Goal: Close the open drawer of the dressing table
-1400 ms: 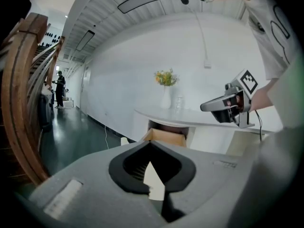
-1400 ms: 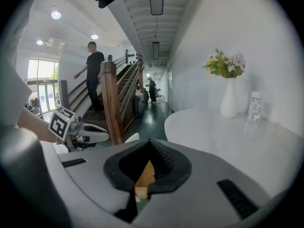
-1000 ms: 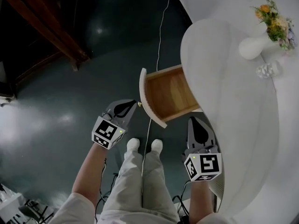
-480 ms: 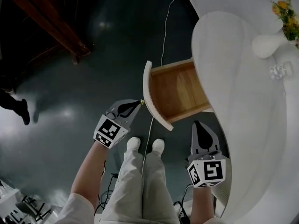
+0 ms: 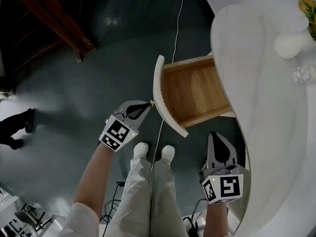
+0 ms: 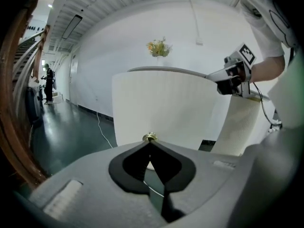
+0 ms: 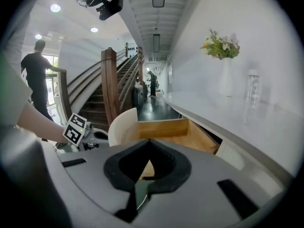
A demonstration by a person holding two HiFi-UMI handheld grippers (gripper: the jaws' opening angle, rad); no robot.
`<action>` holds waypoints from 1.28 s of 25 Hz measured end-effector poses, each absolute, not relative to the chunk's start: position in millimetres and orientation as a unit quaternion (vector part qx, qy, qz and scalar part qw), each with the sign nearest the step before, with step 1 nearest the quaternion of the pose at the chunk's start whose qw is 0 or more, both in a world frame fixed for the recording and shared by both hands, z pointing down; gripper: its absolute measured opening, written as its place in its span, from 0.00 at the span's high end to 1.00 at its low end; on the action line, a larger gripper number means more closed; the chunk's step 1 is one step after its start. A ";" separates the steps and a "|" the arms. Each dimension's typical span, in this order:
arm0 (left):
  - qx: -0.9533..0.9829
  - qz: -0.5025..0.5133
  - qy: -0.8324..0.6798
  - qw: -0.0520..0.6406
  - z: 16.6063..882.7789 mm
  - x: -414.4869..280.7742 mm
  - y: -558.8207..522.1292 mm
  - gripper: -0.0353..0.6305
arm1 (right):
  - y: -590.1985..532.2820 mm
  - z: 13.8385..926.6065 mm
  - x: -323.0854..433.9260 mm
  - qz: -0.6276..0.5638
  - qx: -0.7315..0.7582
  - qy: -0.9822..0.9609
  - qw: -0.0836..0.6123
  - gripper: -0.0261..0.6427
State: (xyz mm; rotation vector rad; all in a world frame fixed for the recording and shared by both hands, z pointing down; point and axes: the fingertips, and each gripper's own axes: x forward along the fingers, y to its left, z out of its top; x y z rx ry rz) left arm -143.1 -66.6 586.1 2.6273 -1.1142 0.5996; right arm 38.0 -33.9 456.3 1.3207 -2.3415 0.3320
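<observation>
Shut tip to tip, the left gripper (image 6: 150,142), nothing clamped, its point right against the small brass knob (image 6: 150,137) at the middle of the drawer front (image 6: 161,103). Pressing or merely touching: impossible to tell. Likewise shut tip to tip and empty, the right gripper (image 7: 148,141), in the air just near of the drawer (image 5: 195,90) and close beside the curved white edge of the table (image 5: 266,112), clear of the drawer.

Drawer well out of the table toward the left, open. Bare wooden bottom and sides, with the curved white front at the left end and the right end tucked under the white top. On that top, far right, a white vase (image 5: 291,44) with flowers (image 5: 310,4). Just near of the vase, a small clear bottle (image 5: 302,74).

Behind each gripper a marker cube, then a bare forearm. Between the forearms, pale trousers and white shoes (image 5: 153,152) on the dark glossy floor (image 5: 74,83). A thin white cable (image 5: 176,33) from the far edge, down past the drawer front toward the shoes. Far left, a dark wooden staircase (image 5: 54,21). At the left edge, the feet of another person (image 5: 17,127), well apart from the table.
</observation>
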 end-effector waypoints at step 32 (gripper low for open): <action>0.915 0.233 -0.314 0.095 590.3 -105.4 -90.5 0.92 | -18.2 468.4 47.0 0.145 0.551 -0.789 0.233 0.96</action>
